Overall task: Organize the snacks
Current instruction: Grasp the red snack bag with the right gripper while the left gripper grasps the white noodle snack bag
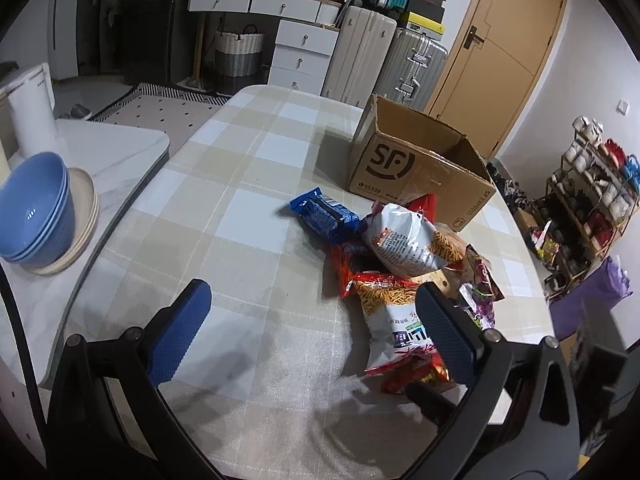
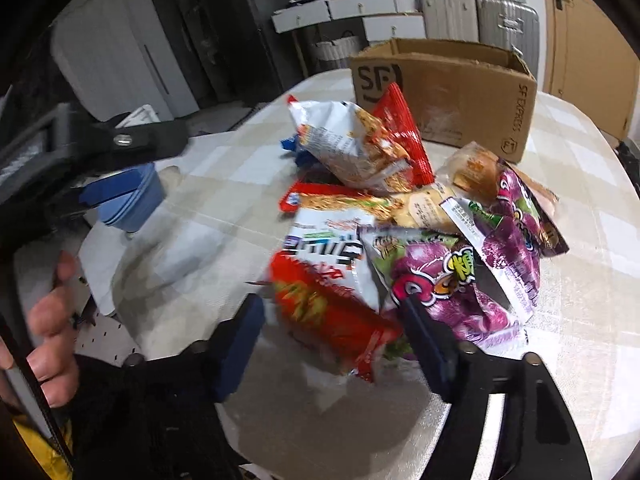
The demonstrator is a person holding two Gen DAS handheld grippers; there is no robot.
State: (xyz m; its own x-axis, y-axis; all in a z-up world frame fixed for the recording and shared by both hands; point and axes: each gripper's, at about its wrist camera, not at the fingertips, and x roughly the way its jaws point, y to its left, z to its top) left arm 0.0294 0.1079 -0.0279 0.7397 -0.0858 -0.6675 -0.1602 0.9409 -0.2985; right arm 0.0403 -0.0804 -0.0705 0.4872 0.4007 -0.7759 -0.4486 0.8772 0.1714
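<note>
The left wrist view is being taken from above the near table (image 1: 248, 184) edge, angled down and across toward the cardboard box (image 1: 420, 176). The right wrist view is being taken closer, steeply down onto the snack pile (image 2: 400, 220). Pile, box and suitcases (image 1: 384, 60) are being shared by both.

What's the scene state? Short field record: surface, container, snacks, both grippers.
surface: table with checked cloth
container: open cardboard box, upright at the far side, contents not visible
snacks: packets piled loose in front of the box; blue packet at the pile's edge, purple packet nearest
left gripper: open, holding nothing, over bare cloth beside the pile
right gripper: jaws around the red and white packet; blurred, contact unclear
</note>
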